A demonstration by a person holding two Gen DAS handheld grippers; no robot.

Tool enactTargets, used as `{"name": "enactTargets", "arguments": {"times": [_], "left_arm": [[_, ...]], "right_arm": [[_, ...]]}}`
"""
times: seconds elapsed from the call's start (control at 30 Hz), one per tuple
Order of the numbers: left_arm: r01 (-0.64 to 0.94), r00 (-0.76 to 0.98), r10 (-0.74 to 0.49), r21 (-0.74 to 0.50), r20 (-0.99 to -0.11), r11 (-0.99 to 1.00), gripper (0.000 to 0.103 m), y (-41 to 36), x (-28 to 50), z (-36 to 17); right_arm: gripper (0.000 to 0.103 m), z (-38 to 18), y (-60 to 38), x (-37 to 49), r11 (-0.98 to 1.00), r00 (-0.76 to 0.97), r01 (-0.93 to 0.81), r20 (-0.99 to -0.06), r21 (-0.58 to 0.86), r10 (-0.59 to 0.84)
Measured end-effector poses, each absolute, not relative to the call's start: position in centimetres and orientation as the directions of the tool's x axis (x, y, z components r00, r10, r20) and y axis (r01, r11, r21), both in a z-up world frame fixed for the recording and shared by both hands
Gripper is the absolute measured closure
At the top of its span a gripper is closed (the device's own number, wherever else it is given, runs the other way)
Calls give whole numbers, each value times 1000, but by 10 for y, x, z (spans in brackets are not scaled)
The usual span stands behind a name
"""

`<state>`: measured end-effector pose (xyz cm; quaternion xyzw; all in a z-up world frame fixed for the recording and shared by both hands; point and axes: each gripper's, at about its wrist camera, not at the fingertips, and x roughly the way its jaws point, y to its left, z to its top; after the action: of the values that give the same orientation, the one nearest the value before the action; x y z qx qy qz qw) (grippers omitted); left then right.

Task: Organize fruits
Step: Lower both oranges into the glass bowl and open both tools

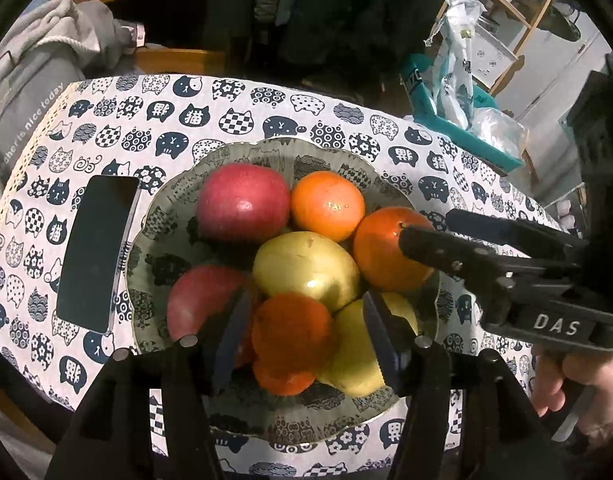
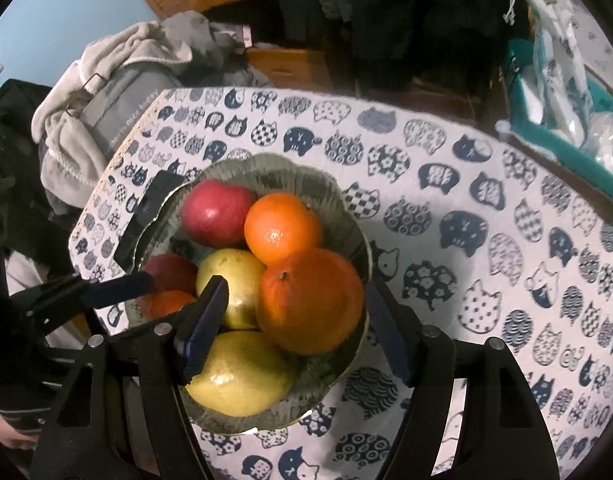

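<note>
A patterned bowl (image 1: 154, 216) on the cat-print tablecloth holds two red apples (image 1: 242, 204), two yellow pears (image 1: 306, 268) and several oranges. My left gripper (image 1: 306, 294) points down into the bowl's near side. Its jaws stand apart around a small orange (image 1: 290, 328), with a gap showing on the right side. My right gripper (image 2: 296, 282) straddles the large orange (image 2: 310, 300) at the bowl's right. Its left pad stands clear of the fruit; the right pad sits close by the orange's edge. The right gripper (image 1: 426, 226) also shows from the side.
A dark phone (image 1: 94, 248) lies flat against the bowl's left rim. A teal basket (image 1: 446, 120) with plastic bags stands off the table's far right. Grey clothing (image 1: 46, 40) is piled past the far left corner. A hand (image 1: 566, 380) holds the right gripper.
</note>
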<state>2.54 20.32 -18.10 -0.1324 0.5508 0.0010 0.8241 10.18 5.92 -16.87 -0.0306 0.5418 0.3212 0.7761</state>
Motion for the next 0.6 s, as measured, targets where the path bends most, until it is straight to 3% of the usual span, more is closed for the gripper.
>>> {"name": "enactTargets", "arguments": {"times": [0.27,0.37,0.6], "left_arm": [[-131,458,-149,-232,-877,964,36,198,13,-143],[-113,492,-139,-221,-859,969,27,194,8,-125],[-68,555,-120,-190,-823,979,22,181,-4,-91]], "right_arm": [[29,-123,48,87,805,313,-543,-831,240,459],[23,-101,39,80,822,376,-528,-809,213,451],[19,-61,17,67,849,467,-489,-761,202,450]]}}
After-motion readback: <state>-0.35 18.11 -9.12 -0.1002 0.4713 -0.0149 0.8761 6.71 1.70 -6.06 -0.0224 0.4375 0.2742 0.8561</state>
